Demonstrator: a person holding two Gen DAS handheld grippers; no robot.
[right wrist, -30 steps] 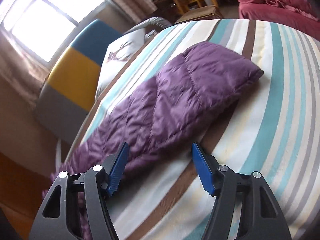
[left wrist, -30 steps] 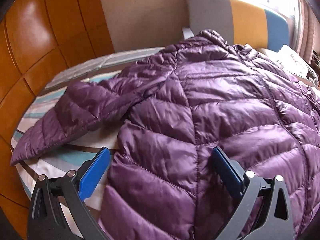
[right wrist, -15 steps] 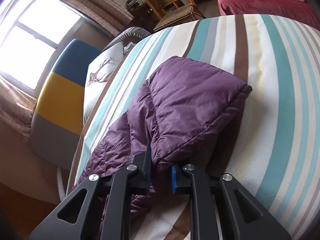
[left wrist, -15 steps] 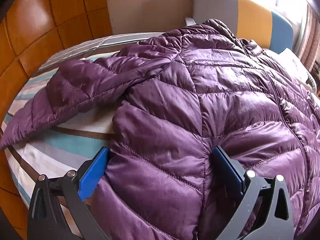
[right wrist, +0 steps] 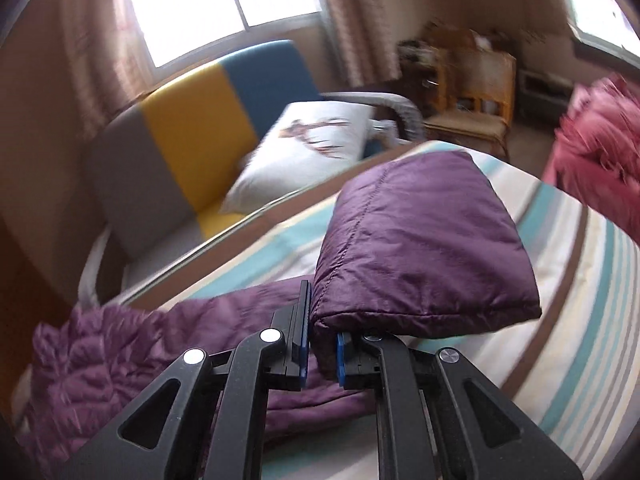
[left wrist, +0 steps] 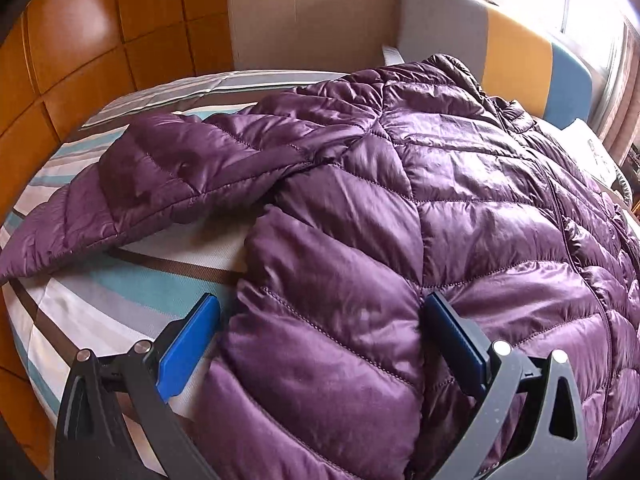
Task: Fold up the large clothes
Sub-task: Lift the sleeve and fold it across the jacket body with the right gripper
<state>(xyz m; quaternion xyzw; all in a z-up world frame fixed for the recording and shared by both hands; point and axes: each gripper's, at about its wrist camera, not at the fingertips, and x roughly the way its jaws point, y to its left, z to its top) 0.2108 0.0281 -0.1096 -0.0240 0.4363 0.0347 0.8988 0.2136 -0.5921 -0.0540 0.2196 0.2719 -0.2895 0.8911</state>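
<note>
Purple quilted jacket (left wrist: pixel 400 220) covers one striped bed (left wrist: pixel 100 300), right gripper (right wrist: pixel 320 340) clenched on its sleeve (right wrist: pixel 420 248) (one pillow (right wrist: pixel 312 140) behind), left gripper (left wrist: pixel 320 340) spread wide over the hem

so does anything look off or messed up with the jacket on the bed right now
Nothing looks damaged. The purple jacket lies spread on the striped bed, and one sleeve is lifted off it, pinched in the right gripper. That fits folding.

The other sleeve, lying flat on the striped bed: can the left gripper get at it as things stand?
Probably yes: the left gripper is open over the jacket's hem, and nothing covers that sleeve.
</note>
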